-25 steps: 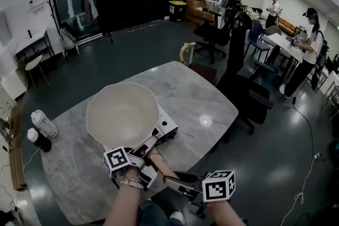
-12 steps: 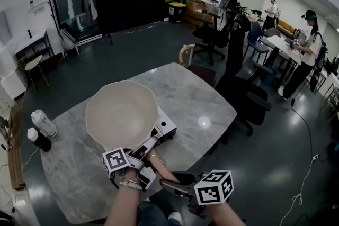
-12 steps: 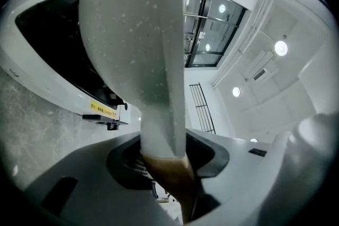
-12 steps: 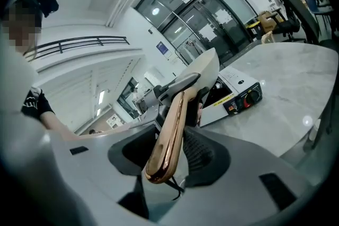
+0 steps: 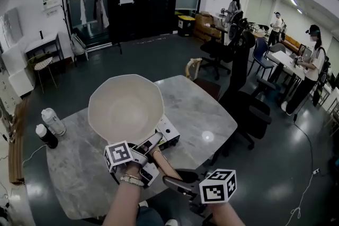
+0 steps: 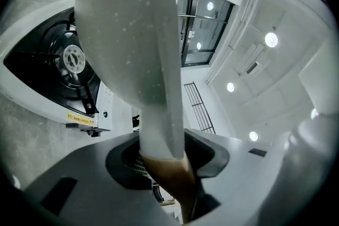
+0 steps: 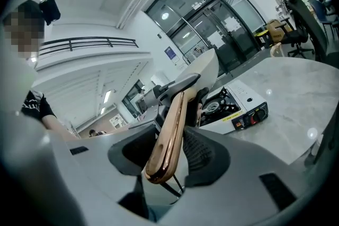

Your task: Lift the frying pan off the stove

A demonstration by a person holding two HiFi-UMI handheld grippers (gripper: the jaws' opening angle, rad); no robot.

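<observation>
A cream frying pan (image 5: 126,108) hangs tilted above the white single-burner stove (image 5: 168,134) on the marble table (image 5: 209,111). My left gripper (image 5: 144,148) is shut on the pan's handle close to the bowl. In the left gripper view the pan's speckled underside (image 6: 127,34) fills the top, clear of the burner (image 6: 71,58). My right gripper (image 5: 174,182) is shut on the wooden handle end (image 7: 168,132), which lies between its jaws. The stove (image 7: 235,106) shows beyond the handle in the right gripper view.
Two bottles (image 5: 53,121) (image 5: 46,136) stand at the table's left edge. Dark office chairs (image 5: 249,108) crowd the table's right side. Several people stand at desks at the back right (image 5: 310,55). A clothes rack (image 5: 90,8) is by the far wall.
The pan has risen slightly over the stove with both grippers still on its handle. The head view has tipped up a little.
</observation>
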